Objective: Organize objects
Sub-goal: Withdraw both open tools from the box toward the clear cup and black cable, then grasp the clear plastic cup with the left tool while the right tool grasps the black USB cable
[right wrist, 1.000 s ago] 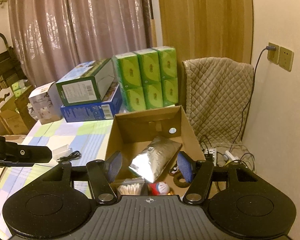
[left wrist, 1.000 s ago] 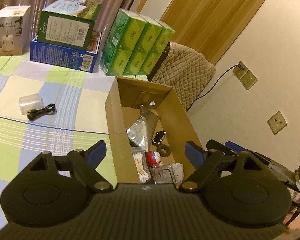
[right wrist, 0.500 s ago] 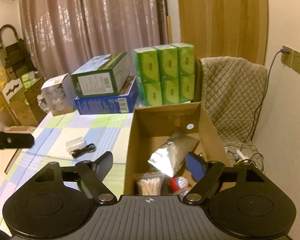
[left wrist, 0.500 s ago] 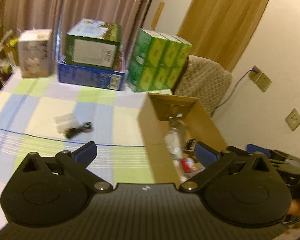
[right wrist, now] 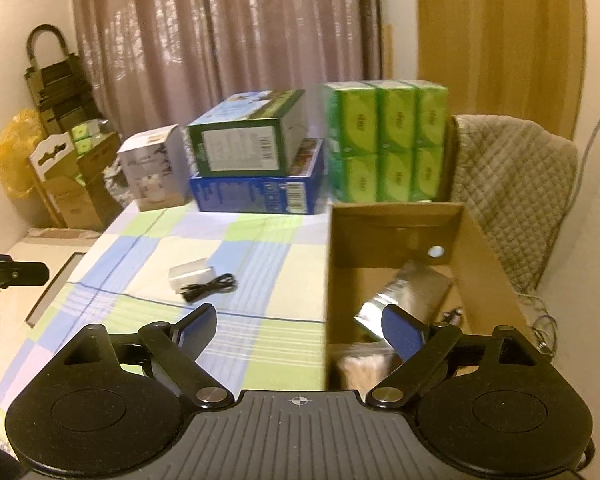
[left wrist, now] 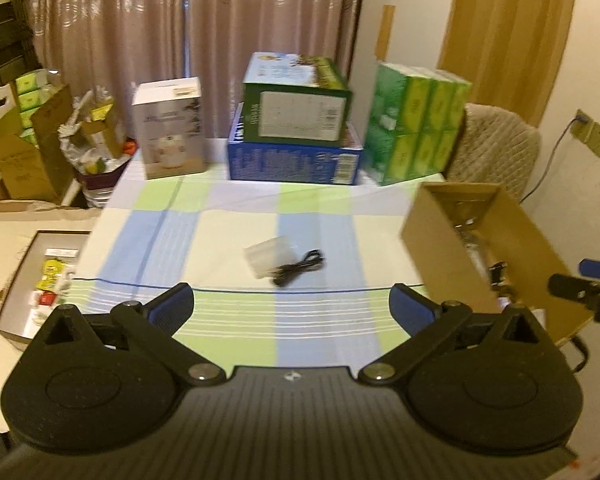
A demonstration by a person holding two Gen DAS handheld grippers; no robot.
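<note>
1. The left tongs have been swung away from the box since a second ago and are now held above the checked surface, the box lying off to their right.
2. The right tongs have been shifted left as well; they are seen straddling the box's left wall.
3. Both tongs are shown spread wide, with nothing gripped between the blue pads.
4. A clear case and a black cable are pictured lying together, touching, on the surface ahead of the left tongs.
5. A foil pouch is seen resting inside the box; swabs are blurred at its near end.
6. Cartons are stacked along the far edge, before a curtain.
</note>
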